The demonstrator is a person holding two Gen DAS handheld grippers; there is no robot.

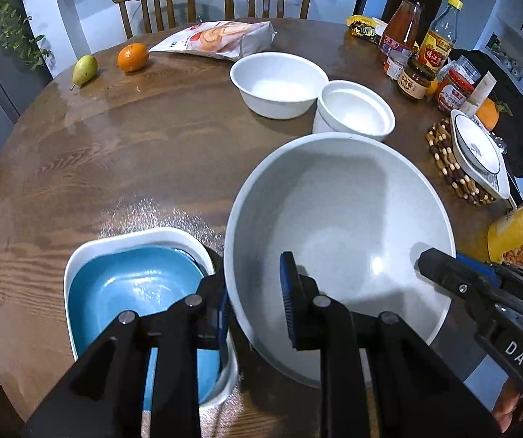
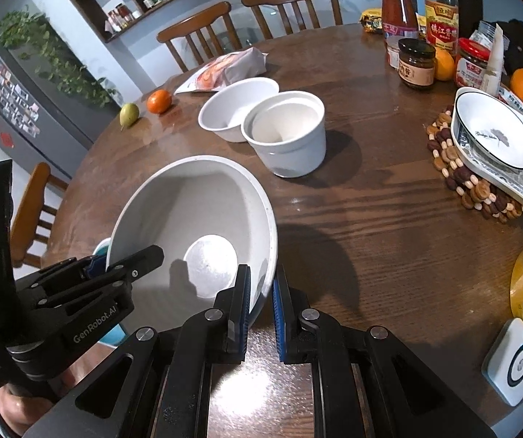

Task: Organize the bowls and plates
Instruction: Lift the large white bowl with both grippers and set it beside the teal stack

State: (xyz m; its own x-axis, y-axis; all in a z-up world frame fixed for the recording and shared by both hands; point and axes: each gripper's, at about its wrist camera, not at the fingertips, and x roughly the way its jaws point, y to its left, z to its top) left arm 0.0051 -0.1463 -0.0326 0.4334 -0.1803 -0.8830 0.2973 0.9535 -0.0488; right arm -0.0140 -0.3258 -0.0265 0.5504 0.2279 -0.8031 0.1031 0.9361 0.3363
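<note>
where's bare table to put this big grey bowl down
Widest bare wood lies between the pear, the orange and the blue dish in the white tray. Another patch runs from the white straight-sided pot to the beaded trivet. The jars and bottles crowd the far right edge.

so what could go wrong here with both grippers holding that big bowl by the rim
1. The big grey bowl is tilted and held only at its rim, the left gripper on one side and the right gripper on the other; if one hand pulls ahead, the rim could slip from the pads.
2. The stacked blue plate lies right beside the bowl; lowering carelessly could knock it.
3. The white pot and white bowl stand just beyond, so a swing forward might hit them.
</note>
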